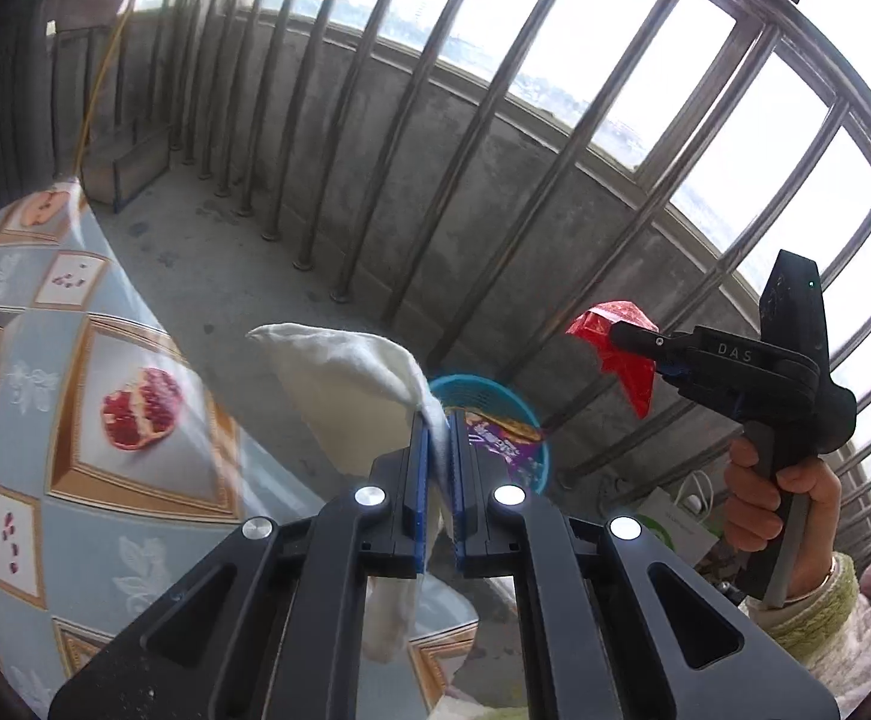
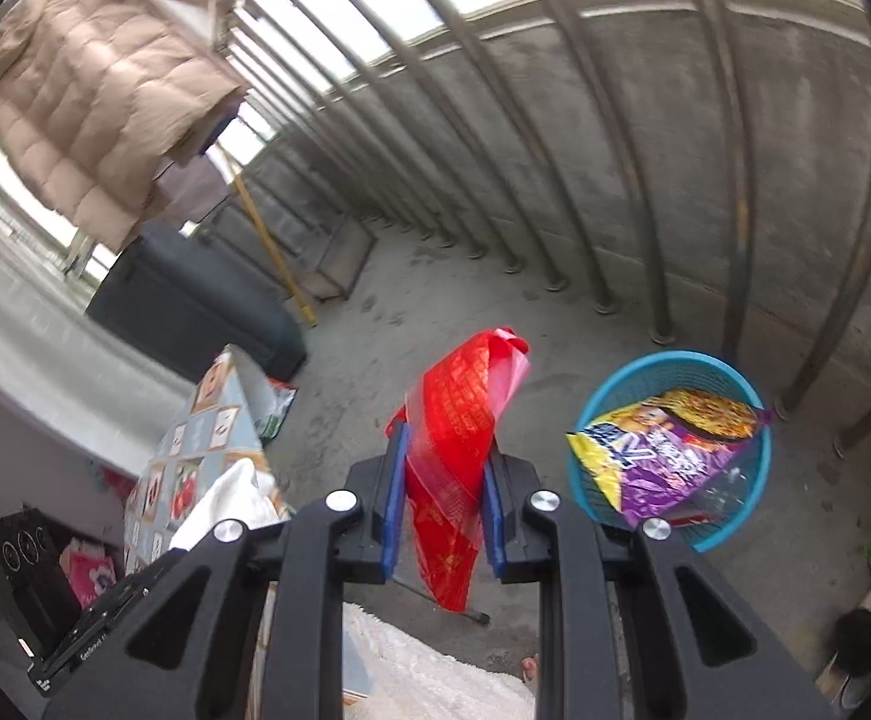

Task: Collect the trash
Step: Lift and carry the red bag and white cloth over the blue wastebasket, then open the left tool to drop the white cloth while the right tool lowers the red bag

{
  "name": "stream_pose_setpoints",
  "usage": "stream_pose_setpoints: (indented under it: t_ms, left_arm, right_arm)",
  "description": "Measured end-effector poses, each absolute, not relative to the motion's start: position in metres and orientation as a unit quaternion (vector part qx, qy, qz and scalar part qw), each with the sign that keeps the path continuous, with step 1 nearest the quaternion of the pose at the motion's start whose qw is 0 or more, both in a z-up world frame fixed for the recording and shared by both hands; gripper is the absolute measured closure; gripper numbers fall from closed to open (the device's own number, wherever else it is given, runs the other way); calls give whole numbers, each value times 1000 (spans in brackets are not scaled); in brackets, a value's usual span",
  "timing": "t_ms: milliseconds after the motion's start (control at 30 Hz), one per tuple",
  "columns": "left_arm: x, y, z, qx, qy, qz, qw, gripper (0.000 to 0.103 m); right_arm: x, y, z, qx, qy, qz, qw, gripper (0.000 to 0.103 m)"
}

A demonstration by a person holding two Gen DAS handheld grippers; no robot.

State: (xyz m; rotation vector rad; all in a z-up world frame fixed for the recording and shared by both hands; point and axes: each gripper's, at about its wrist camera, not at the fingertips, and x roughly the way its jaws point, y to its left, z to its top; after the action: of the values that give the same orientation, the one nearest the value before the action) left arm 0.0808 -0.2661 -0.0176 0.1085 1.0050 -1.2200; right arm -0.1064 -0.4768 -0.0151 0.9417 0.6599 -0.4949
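Observation:
My left gripper (image 1: pixel 438 444) is shut on a crumpled white tissue (image 1: pixel 345 366) that sticks up left of the jaws and hangs below them. Behind it on the concrete floor stands a blue mesh basket (image 1: pixel 477 387) holding a purple and yellow snack bag (image 1: pixel 504 441). My right gripper (image 1: pixel 621 339), held by a hand (image 1: pixel 777 486) at the right, is shut on a red plastic wrapper (image 1: pixel 630 360). In the right wrist view the right gripper (image 2: pixel 444 474) clamps the red wrapper (image 2: pixel 456 420), with the blue basket (image 2: pixel 759 474) and snack bag (image 2: pixel 663 450) to its right on the floor.
A table with a fruit-patterned cloth (image 1: pixel 63 372) fills the left side; its corner (image 2: pixel 207 438) shows at lower left of the right wrist view. Metal railing bars (image 1: pixel 471 138) and a low concrete wall run behind. A beige padded jacket (image 2: pixel 93 78) hangs at upper left.

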Motion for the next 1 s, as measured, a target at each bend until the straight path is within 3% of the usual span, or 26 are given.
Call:
stream_pose_setpoints:
  t_ms: [267, 600, 667, 733, 1000]
  left_arm:
    - [47, -367, -93, 110, 527, -558, 631, 98]
    - [29, -457, -116, 141, 522, -572, 617, 98]
    - [25, -474, -128, 153, 519, -577, 611, 90]
    - [20, -488, -146, 172, 532, -580, 593, 57]
    - [39, -474, -150, 139, 554, -559, 601, 55]
  right_arm:
    - [-136, -527, -71, 500, 303, -300, 754, 82]
    - [-151, -550, -90, 501, 293, -344, 738, 82]
    - [-156, -553, -94, 503, 292, -352, 734, 81]
    - [-158, -555, -100, 506, 294, -357, 728, 80]
    - [-145, -558, -129, 514, 315, -354, 715, 80]
